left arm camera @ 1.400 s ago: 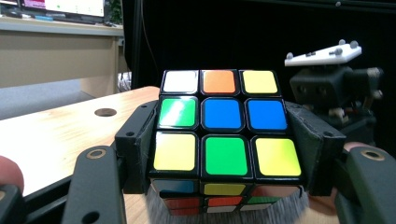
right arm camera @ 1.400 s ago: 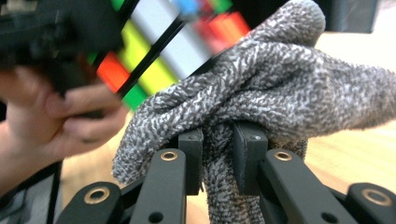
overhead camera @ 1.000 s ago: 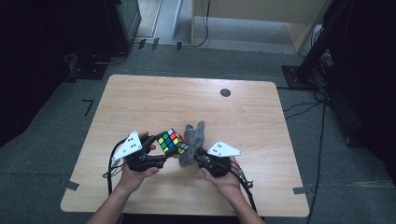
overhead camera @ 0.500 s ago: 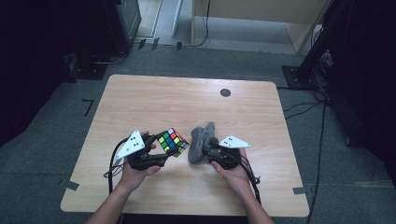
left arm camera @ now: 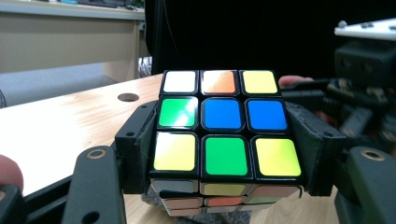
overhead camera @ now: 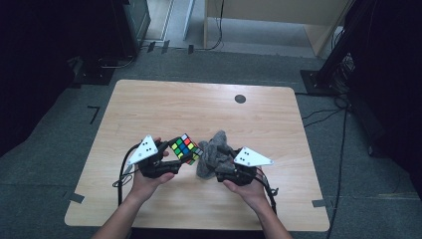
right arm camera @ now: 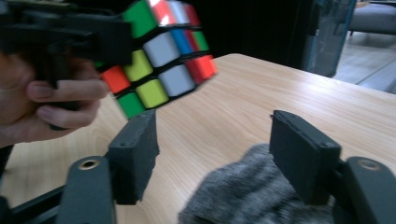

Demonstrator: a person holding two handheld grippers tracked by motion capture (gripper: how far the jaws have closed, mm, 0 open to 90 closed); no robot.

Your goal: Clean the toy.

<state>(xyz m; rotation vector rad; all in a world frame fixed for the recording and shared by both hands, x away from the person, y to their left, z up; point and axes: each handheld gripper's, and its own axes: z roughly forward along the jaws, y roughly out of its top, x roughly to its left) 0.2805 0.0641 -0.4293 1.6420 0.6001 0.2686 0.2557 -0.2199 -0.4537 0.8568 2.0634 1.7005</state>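
Multicoloured plastic puzzle cube [left arm camera: 223,140] sits clamped in the left gripper [left arm camera: 224,154]; the right gripper [right arm camera: 215,154], jaws just opened, apparently has released the grey knitted cloth [right arm camera: 254,196], wiping unfinished.

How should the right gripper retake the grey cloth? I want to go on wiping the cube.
Probably grip the bunched upper fold of the grey cloth, coming from the right gripper side. The cloth lies crumpled in a raised heap, so a ridge offers itself, and the cube in the left gripper blocks the far side.
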